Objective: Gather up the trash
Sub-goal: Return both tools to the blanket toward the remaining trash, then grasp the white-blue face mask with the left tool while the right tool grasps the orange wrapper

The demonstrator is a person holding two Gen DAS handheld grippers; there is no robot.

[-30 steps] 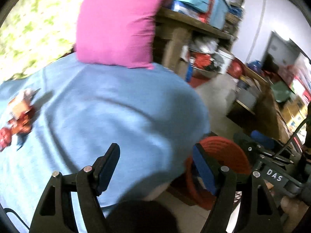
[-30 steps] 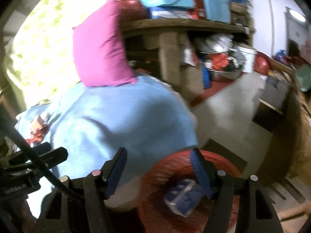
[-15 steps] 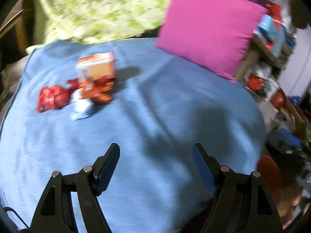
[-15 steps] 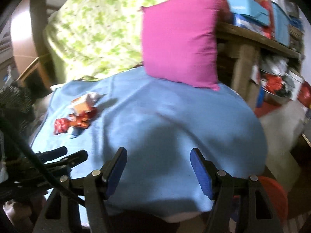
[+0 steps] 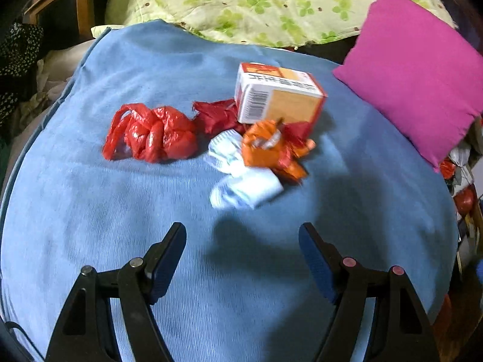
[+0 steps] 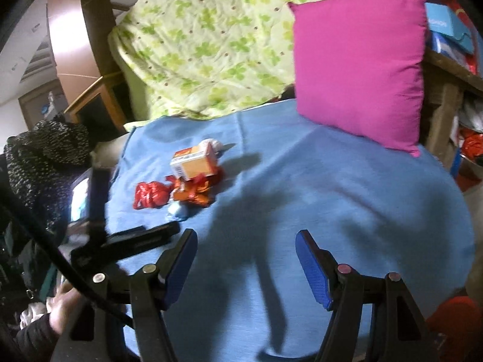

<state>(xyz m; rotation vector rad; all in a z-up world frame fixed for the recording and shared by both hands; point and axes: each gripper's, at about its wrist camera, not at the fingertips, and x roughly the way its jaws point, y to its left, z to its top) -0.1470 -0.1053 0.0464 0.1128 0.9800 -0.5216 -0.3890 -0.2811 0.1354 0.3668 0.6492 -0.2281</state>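
1. Swung away from the red basket at the bed's edge within the last second; both wrist views now face the trash pile instead of the floor and shelving.
2. Means a fresh pickup: pile no longer at the far left margin of the left wrist view but centred ahead of the left gripper (image 5: 241, 238), near but not yet reached.
3. Trash clustered on the blue blanket (image 5: 90, 211): crumpled red plastic bag (image 5: 151, 135) on the left, dark red wrapper (image 5: 217, 116) beside it, cardboard box (image 5: 279, 95) behind, orange wrapper (image 5: 271, 147) touching the box's front, white-and-blue wrapper (image 5: 241, 181) nearest the fingers.
4. Left gripper: jaws parted roughly midway, unchanged in width, nothing between the blue pads (image 5: 166, 256). Pitched steeply down at the blanket, aimed just short of the white-and-blue wrapper.
5. Right gripper (image 6: 246, 256): jaws likewise parted about midway, empty, over bare blanket. Angled down less steeply, well apart from the pile, which sits up and left in its view.
6. Left tool's black frame (image 6: 120, 238) visible at the left of the right wrist view, closer to the pile; likely the one to grab next.
7. Pink pillow (image 5: 416, 90) and green floral quilt (image 5: 256, 0) behind the pile, clear of the approach.
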